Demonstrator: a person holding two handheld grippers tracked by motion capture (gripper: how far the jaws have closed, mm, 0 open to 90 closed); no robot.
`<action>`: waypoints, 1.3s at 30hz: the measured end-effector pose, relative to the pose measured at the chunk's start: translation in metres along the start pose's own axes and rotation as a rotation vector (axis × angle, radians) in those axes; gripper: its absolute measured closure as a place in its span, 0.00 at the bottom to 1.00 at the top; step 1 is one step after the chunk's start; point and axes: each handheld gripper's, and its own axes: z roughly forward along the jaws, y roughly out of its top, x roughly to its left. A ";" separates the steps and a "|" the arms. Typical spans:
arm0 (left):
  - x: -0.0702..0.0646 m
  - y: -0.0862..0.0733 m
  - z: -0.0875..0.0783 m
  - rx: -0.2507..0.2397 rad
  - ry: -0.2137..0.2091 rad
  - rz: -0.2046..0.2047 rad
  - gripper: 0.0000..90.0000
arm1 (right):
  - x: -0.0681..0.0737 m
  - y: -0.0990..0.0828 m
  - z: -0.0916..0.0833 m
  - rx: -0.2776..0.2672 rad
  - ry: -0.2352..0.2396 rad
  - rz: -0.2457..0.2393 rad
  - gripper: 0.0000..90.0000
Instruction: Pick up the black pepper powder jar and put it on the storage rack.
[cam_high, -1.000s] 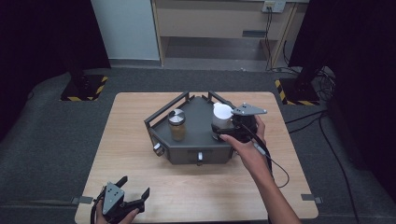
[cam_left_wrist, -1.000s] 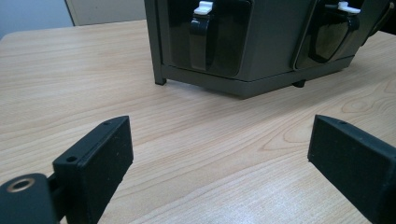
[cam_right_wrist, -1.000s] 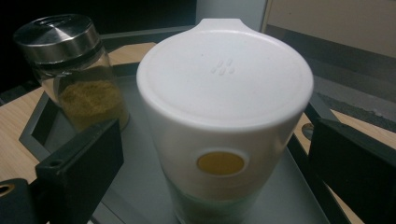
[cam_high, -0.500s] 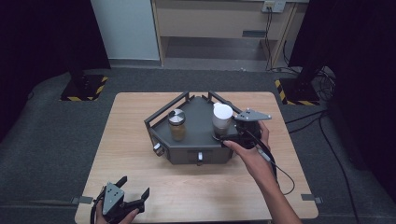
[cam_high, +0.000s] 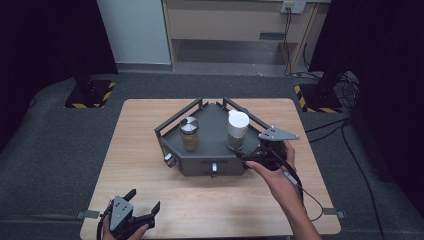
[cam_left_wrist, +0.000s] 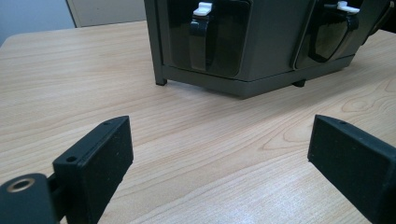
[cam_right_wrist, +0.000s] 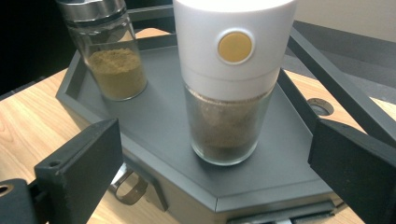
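Meanwhile, the right gripper (cam_right_wrist: 215, 158) gapes wide before a white-capped grinder (cam_right_wrist: 229, 79) on the rack (cam_high: 210, 150); the left gripper (cam_left_wrist: 219, 154), also spread, rests well short of the rack.

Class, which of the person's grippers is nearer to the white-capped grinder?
Right. The right gripper sits just beside the white-capped grinder, jaws open toward it; the left gripper is far off at the table's near-left edge.

The high view is evenly lit from above on the wooden table (cam_high: 145, 150), while the surroundings fall off into deep black at both sides. In the right gripper view the white grinder (cam_right_wrist: 232, 74) just ahead of the jaws is sharp with soft glare on its cap, and the jaws themselves blur at the bottom corners. The left gripper view is bright and crisp on the wood grain, with a soft shadow under the grey rack (cam_left_wrist: 252, 56) ahead.
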 end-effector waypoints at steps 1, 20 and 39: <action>0.000 0.000 0.000 0.000 0.000 0.000 0.06 | 0.000 -0.001 -0.002 0.000 0.000 0.001 0.04; -0.001 -0.001 0.001 0.006 0.006 0.004 0.06 | 0.000 -0.031 -0.025 -0.007 0.000 0.004 0.04; -0.002 0.000 0.001 0.009 0.003 0.011 0.06 | 0.000 -0.063 -0.039 0.002 -0.005 0.008 0.04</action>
